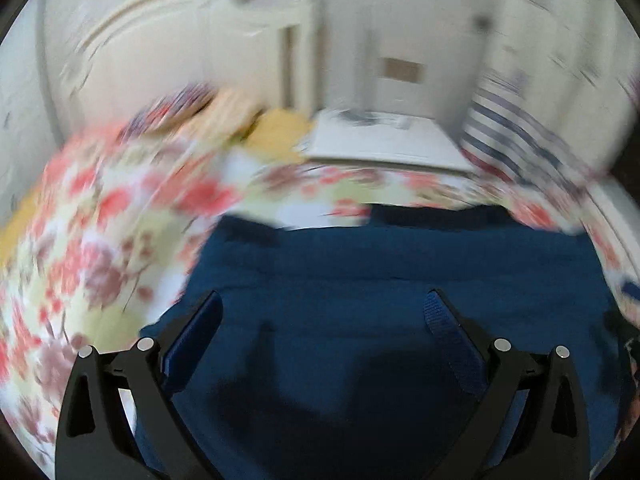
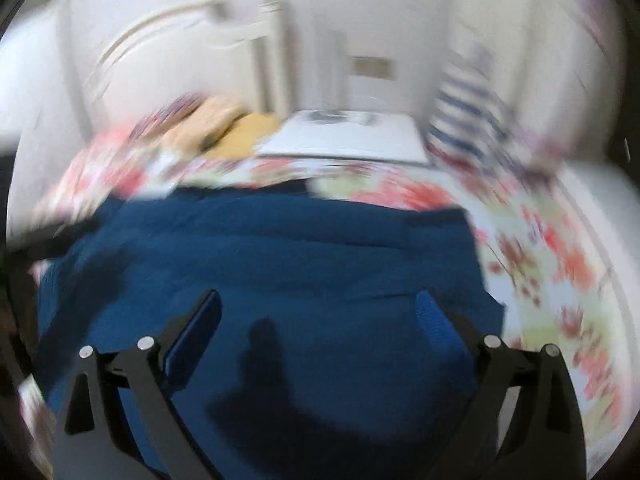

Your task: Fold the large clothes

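A large dark blue garment (image 1: pixel 380 272) lies spread flat on a floral bedsheet (image 1: pixel 92 216); it also shows in the right wrist view (image 2: pixel 280 248). My left gripper (image 1: pixel 324 300) is open and empty, hovering over the garment's near part. My right gripper (image 2: pixel 318 300) is open and empty too, over the same garment, whose right edge lies just to its right. Both views are motion-blurred. A dark arm or tool shape shows at the left edge of the right wrist view.
The floral bedsheet (image 2: pixel 552 248) surrounds the garment. At the bed's far side lie a white flat board (image 1: pixel 384 140), a yellow cloth (image 1: pixel 280 132), a pile of patterned fabric (image 1: pixel 192 108) and a blue-and-white striped cloth (image 1: pixel 508 128). A white headboard and wall stand behind.
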`<state>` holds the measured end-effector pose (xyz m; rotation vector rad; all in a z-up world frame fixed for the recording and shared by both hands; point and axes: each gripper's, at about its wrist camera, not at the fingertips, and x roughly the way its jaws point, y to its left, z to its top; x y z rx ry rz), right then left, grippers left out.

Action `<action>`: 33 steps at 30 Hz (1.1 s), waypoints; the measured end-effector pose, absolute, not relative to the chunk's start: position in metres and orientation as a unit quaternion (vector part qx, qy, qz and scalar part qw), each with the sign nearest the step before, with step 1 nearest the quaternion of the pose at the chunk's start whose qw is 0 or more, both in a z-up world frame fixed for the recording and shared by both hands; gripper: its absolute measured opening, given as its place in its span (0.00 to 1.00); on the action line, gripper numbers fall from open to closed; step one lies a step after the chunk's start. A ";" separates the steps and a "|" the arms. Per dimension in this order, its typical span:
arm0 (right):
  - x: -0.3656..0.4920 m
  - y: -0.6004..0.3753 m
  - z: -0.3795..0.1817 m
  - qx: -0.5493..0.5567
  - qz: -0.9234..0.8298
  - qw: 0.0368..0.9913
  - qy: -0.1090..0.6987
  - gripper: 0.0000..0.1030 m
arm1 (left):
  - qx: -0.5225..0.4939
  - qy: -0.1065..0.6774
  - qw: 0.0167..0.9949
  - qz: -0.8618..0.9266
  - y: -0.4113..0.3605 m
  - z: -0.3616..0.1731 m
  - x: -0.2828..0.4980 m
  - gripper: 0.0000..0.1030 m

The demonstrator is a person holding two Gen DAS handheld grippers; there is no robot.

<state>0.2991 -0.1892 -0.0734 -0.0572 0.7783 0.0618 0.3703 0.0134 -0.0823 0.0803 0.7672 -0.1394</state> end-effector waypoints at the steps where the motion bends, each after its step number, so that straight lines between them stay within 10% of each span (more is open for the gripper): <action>1: 0.297 -0.167 -0.077 -0.062 0.045 0.919 0.386 0.94 | 0.067 0.371 0.923 -0.080 -0.007 -0.084 0.363 0.96; 5: 0.299 -0.115 -0.110 -0.164 0.034 0.899 0.404 0.96 | 0.137 0.388 0.906 -0.103 -0.052 -0.119 0.357 0.96; 19: 0.284 -0.303 -0.128 0.165 -0.019 0.904 0.393 0.98 | -0.103 0.418 0.901 -0.042 0.136 -0.145 0.378 0.96; 33: 0.268 -0.278 -0.108 0.126 -0.041 0.919 0.372 0.97 | -0.051 0.410 0.910 0.002 0.121 -0.134 0.369 0.96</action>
